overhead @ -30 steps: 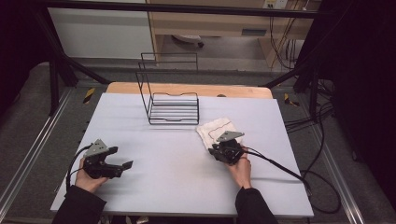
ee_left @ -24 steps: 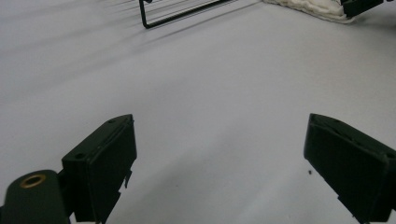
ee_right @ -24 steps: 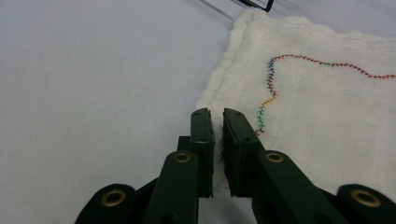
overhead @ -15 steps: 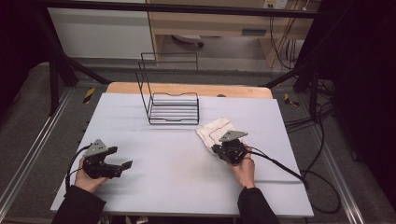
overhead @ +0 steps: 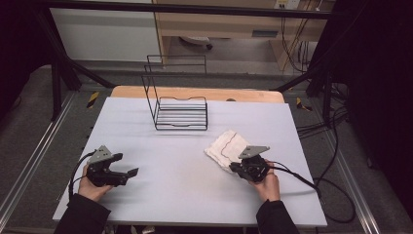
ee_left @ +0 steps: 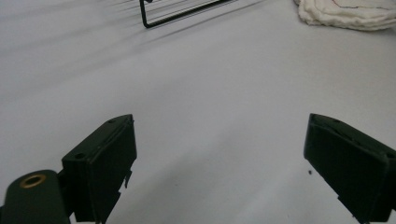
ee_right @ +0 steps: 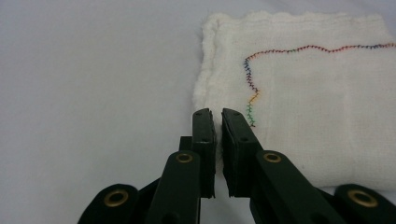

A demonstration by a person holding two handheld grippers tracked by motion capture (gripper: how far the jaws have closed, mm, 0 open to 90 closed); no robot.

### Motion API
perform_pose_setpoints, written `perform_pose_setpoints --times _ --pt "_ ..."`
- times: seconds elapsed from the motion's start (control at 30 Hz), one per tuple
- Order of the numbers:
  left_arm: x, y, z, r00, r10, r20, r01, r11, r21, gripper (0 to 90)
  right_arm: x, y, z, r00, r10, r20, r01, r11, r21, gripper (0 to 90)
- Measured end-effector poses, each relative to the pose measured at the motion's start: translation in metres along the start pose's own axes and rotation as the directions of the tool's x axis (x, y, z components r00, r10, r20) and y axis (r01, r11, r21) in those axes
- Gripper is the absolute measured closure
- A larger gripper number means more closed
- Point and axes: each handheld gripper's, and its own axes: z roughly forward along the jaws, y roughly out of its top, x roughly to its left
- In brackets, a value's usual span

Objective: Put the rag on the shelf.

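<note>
Left gripper (overhead: pixel 130 172) sits idle on the table (overhead: pixel 170 195), jaws spread wide with nothing between them. Wire rack (overhead: pixel 181 113) stands at the back. The folded white cloth (overhead: pixel 225 148) lies right of center; right gripper (ee_right: pixel 215 122) is pressed together at its near edge, and I can't tell whether it's actually pinching fabric. Looks soft, light and floppy, so grab a corner or the folded edge.

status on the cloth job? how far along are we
Done: the white cloth lies folded flat on the table, in front of the wire rack.
In hand: the right gripper is shut at the cloth's near edge; whether it pinches a layer cannot be told. The left gripper rests open, apart from the cloth.
Left: probably lifting or moving the cloth, perhaps to the rack; it isn't raised yet.
</note>
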Motion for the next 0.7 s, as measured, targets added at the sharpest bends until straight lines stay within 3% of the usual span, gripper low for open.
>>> perform_pose_setpoints --times 0.2,0.3,0.33,0.47,0.63,0.67,0.7 --pt "-0.001 0.001 0.0 1.0 0.001 -0.001 -0.001 1.0 0.006 9.3 0.0 -0.009 -0.003 0.9989 0.038 -0.026 -0.038 0.999 0.004 78.8" --pt "-0.004 0.004 0.001 1.0 -0.003 -0.002 0.003 0.9999 0.01 9.2 0.001 -0.009 -0.004 0.9978 0.05 -0.042 -0.051 0.998 -0.021 68.4" --pt "-0.005 0.005 0.002 1.0 -0.005 -0.003 0.005 0.9999 0.011 9.1 0.001 -0.008 -0.006 0.9975 0.052 -0.048 -0.054 0.997 -0.056 60.6" --pt "-0.011 0.009 0.005 1.0 -0.009 -0.001 0.009 0.9999 0.01 8.9 -0.002 -0.008 -0.012 0.9978 0.063 -0.022 -0.065 0.995 -0.082 52.8" --pt "-0.023 0.018 0.014 1.0 0.001 0.009 -0.002 0.9997 0.024 8.7 -0.011 -0.014 -0.021 0.9889 0.148 0.002 -0.147 0.981 -0.128 32.7" --pt "-0.023 0.018 0.014 1.0 0.001 0.009 -0.002 0.9997 0.024 8.6 -0.011 -0.014 -0.021 0.9889 0.148 0.002 -0.147 0.981 -0.128 32.7" --pt "-0.025 0.02 0.017 0.9999 0.002 0.01 -0.003 0.9996 0.027 8.6 -0.013 -0.016 -0.023 0.985 0.172 0.013 -0.169 0.977 -0.132 26.1"
